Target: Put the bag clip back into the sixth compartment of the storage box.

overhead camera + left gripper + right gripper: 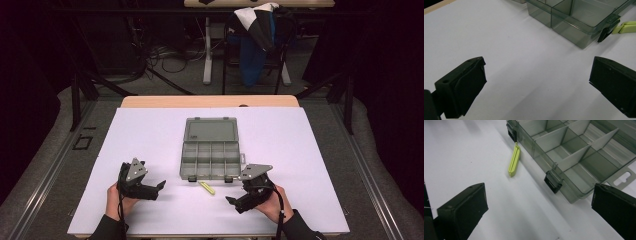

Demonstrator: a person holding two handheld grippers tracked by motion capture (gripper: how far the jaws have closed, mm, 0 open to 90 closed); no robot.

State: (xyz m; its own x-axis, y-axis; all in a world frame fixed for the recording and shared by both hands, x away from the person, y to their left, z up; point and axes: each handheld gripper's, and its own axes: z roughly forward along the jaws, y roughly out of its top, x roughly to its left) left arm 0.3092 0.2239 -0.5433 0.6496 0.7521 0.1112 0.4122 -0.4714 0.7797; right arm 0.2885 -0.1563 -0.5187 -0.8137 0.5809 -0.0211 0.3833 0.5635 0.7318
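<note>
Box cut off top and right in left claw view; just one corner, a few walls and one black latch there. Clip also cropped at right edge in that view, only its split end seen. In right claw view, far part of box runs out of frame; hanger tab w/ slot partly behind a jaw. Box contents: hard to tell from high view, compartments look bare close up.

High view gives whole layout: box open, lid laid back flat toward far side, tray w/ dividers toward person, centre of white sheet on bench. Clip lies just in front of box's near edge, between the two claws. Left claw near-left of box, right claw near-right, each in a hand, dark sleeves at bottom edge. Background dim: chair w/ blue and white cloth, cables on floor, details unclear.

Right claw view adds detail: clip long, thin, yellow-green, grooved down its length, far end touching or nearly touching box wall beside a latch; second latch hangs open nearer.

Box: smoky see-thru grey plastic, straight thin dividers, black latches. Sheet smooth, matte white. Jaws black, blocky, flat-faced.

Left claw: jaws wide apart, nothing between, over bare sheet. Right claw: also wide, holding nothing.
</note>
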